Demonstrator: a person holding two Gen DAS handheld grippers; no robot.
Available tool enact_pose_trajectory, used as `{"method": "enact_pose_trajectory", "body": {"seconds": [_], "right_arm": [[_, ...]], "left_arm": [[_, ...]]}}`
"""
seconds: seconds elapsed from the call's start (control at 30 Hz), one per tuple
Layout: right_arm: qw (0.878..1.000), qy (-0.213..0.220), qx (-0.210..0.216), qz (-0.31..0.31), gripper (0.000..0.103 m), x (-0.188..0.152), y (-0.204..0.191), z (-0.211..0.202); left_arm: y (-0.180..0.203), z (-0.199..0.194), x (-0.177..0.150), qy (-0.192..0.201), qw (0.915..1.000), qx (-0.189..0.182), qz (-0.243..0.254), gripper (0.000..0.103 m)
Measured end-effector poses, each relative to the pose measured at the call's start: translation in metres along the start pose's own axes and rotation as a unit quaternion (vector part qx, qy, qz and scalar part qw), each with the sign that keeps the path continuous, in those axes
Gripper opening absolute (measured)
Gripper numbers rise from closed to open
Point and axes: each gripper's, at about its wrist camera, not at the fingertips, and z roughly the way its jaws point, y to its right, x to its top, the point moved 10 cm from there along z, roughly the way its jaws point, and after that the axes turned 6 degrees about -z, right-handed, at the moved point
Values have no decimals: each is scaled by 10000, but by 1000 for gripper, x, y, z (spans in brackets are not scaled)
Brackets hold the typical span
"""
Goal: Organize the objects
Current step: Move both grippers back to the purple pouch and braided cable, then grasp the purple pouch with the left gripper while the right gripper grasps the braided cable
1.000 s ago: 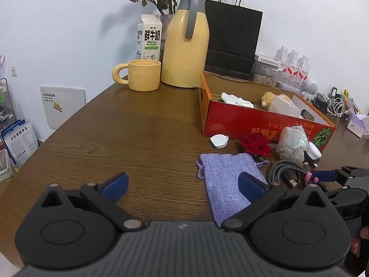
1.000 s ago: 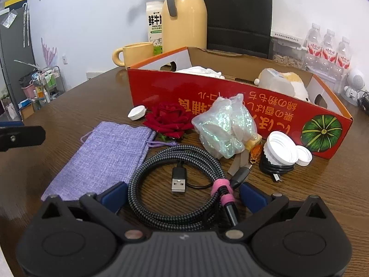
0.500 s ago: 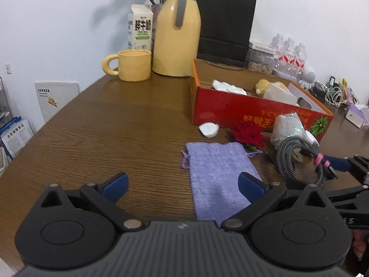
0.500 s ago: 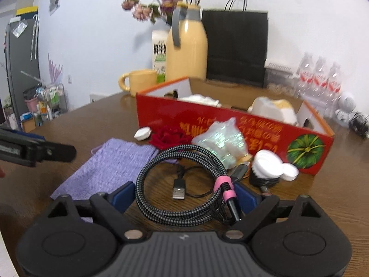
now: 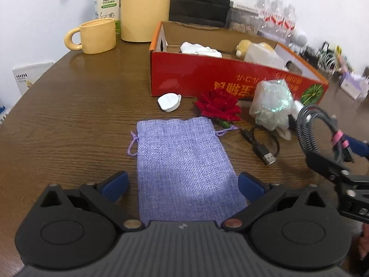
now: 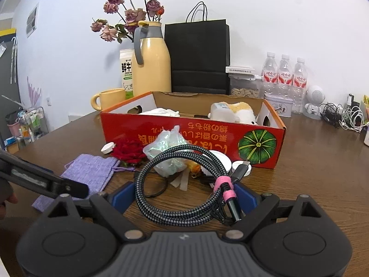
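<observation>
My right gripper (image 6: pixel 183 196) is shut on a coiled grey braided cable (image 6: pixel 175 184) with a pink strap and holds it above the table. The cable also shows at the right of the left wrist view (image 5: pixel 316 129). My left gripper (image 5: pixel 182 182) is open, its fingers on either side of the near end of a flat purple cloth pouch (image 5: pixel 184 161). The pouch also shows in the right wrist view (image 6: pixel 90 173). A red open cardboard box (image 5: pixel 230 76) stands behind, with a white cloth and a plush toy inside.
In front of the box lie a red rose (image 5: pixel 219 109), a white cap (image 5: pixel 169 101), a shiny plastic bag (image 5: pixel 272 108) and a thin black USB cable (image 5: pixel 265 152). A yellow mug (image 5: pixel 96 37), milk carton, yellow jug and black bag stand at the back.
My right gripper has lifted the braided cable off the table. My left gripper has moved right and forward, so the purple pouch now lies between its fingers.
</observation>
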Motion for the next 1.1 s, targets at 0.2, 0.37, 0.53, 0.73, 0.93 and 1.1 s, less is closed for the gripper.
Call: {"method": "enact_pose_trajectory", "body": {"seconds": [0.2, 0.37, 0.53, 0.73, 0.93, 1.1], "right_arm": [[10000, 18, 37, 4, 91, 1, -1, 0], [10000, 36, 30, 3, 91, 1, -1, -1], [10000, 38, 28, 5, 91, 1, -1, -1], [10000, 27, 10, 23, 91, 1, 0, -1], [10000, 12, -14, 39, 91, 1, 0, 0], [10000, 22, -47, 31, 91, 1, 1, 0]], "left_arm": [[3, 3, -2, 214, 9994, 184, 200, 103], [6, 2, -3, 355, 9989, 183, 253, 103], [9, 2, -5, 451, 9983, 167, 327, 102], [22, -10, -10, 597, 9968, -64, 530, 64], [31, -19, -18, 729, 9949, -238, 655, 25], [32, -28, -18, 832, 9937, -419, 623, 13]]}}
